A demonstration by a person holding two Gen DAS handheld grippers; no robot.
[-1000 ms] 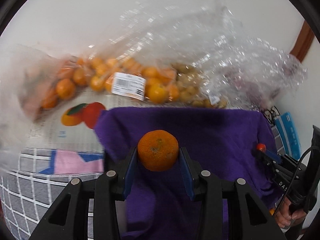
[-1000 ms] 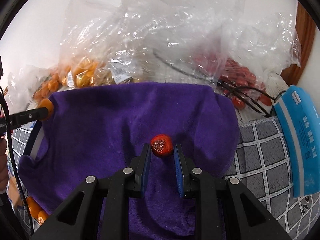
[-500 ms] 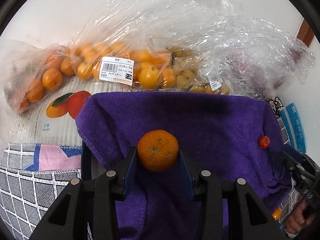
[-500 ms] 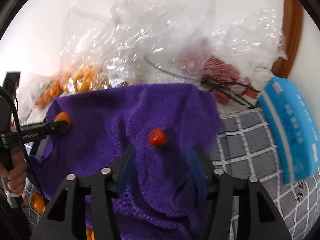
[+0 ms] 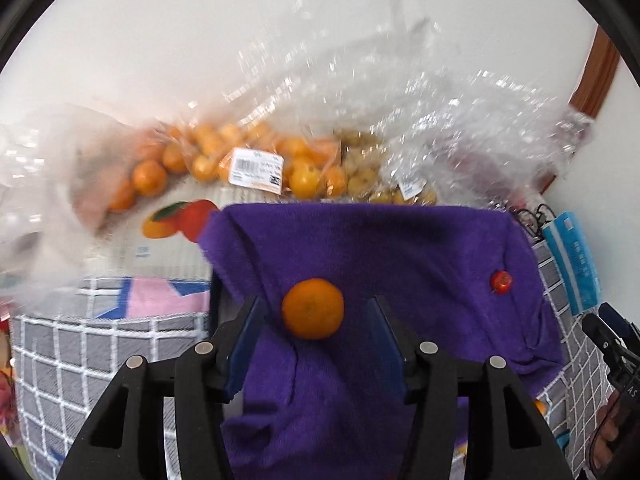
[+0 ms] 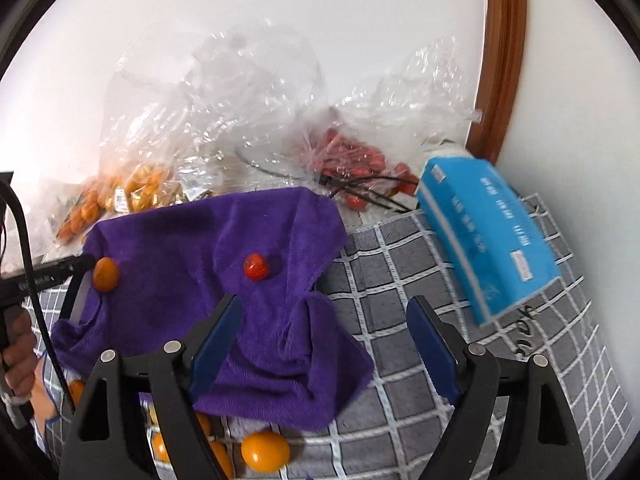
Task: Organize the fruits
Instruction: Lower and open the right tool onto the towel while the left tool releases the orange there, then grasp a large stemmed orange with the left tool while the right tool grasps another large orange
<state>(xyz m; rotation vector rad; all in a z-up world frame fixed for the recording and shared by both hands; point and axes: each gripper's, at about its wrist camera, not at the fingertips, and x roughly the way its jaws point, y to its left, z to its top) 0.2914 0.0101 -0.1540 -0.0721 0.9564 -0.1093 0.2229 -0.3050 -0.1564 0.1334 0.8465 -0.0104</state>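
The left gripper has just been opening, and the orange sits loose between its fingers on the purple towel; the right gripper has just spread wide, holding nothing
Only the right view shows loose oranges under the towel's near edge; the cherry tomato lies on the towel in both, fruit bags and a blue pack crowding behind

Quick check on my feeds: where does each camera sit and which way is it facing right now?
Left wrist: on the left tool, angled down at the orange lying free on the purple towel; its open fingers show.
Right wrist: on the right tool, angled down at the towel's right edge; open fingers, left hand.
Shared: towel, orange, small red fruit.
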